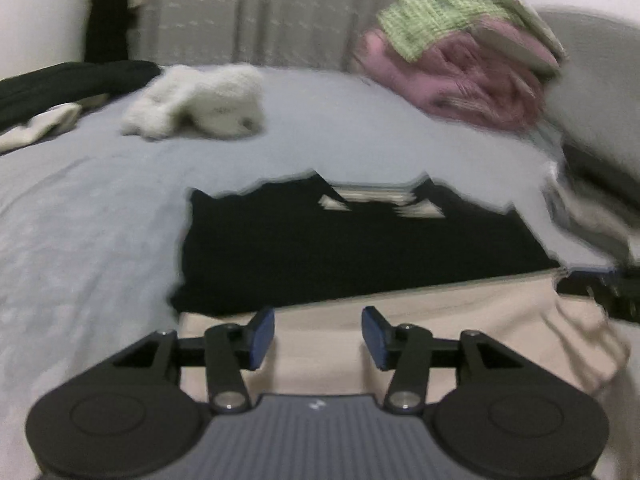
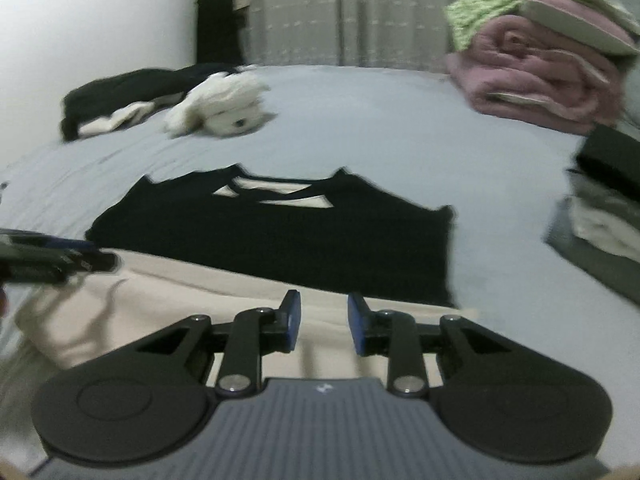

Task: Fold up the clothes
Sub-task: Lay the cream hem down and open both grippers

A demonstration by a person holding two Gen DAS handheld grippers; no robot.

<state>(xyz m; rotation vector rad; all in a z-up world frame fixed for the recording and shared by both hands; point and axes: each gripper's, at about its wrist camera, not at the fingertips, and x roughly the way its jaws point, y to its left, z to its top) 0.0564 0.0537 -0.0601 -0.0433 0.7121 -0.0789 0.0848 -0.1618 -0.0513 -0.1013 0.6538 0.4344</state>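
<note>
A garment lies flat on the pale blue bed sheet [image 1: 80, 208]: its far part is black [image 1: 340, 252] with a cream neck opening, its near part is cream [image 1: 440, 320], folded over towards me. In the left wrist view my left gripper [image 1: 318, 336] hovers over the cream part, jaws apart, nothing between the blue pads. In the right wrist view my right gripper [image 2: 324, 324] also stands open over the cream part [image 2: 180, 296], below the black part [image 2: 300, 236]. The other gripper's tip [image 2: 56, 262] shows at the left edge there.
A white fluffy garment [image 1: 200, 100] and a dark heap with cream cloth [image 2: 132, 96] lie at the far left. Pink and green folded blankets [image 2: 540, 60] are stacked at the far right. More folded clothes [image 2: 600, 216] sit at the right edge. Curtains hang behind.
</note>
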